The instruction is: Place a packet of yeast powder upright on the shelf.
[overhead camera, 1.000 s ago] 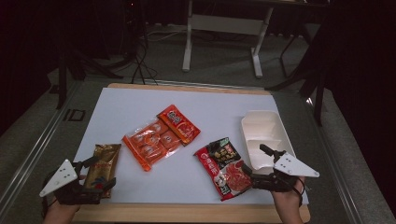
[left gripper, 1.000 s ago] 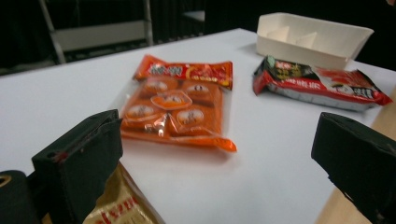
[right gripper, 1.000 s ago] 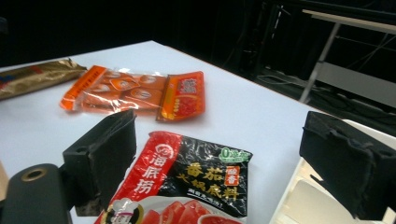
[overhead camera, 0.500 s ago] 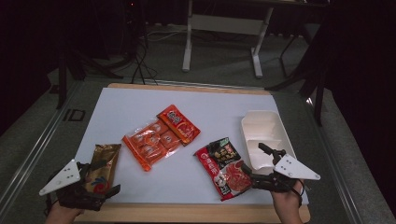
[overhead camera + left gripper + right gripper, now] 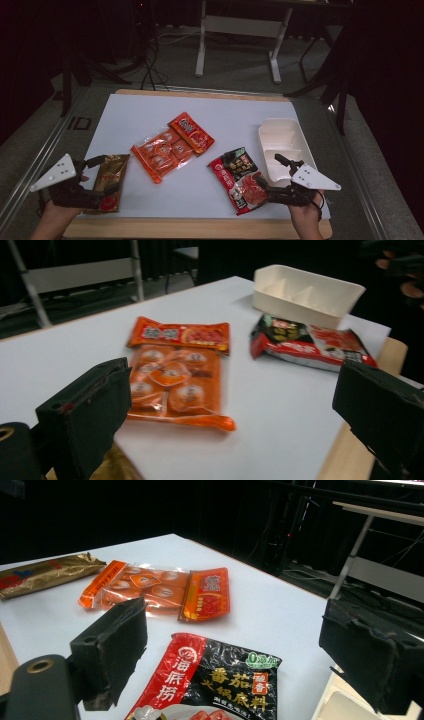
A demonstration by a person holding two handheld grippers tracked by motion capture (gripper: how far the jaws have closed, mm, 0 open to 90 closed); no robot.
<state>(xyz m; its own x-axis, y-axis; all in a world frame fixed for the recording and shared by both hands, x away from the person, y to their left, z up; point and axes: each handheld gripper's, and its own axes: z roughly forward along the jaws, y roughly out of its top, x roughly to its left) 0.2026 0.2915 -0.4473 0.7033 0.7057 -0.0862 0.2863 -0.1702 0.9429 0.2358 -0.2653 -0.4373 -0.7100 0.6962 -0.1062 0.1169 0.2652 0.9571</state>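
Dark curtains and metal stand legs close off the room behind a white table [image 5: 235, 115] with a wooden edge. Largest on it is the white divided tray [image 5: 282, 145] at the right, beside the red and black packet [image 5: 239, 178], whose label carries Chinese characters in white and yellow and a green "0" mark. Mid-table lie a clear orange pouch of round sweets [image 5: 159, 153] and a smaller red sachet [image 5: 191, 132] overlapping its far end. At the near left lies the gold packet [image 5: 107, 181], its print too small to read. The left gripper [image 5: 102, 181] has drawn slightly nearer the table's front edge since a second ago; its jaws stand spread, straddling the gold packet. The right gripper [image 5: 269, 172] has barely moved, its jaws wide apart over the red and black packet, gripping nothing.
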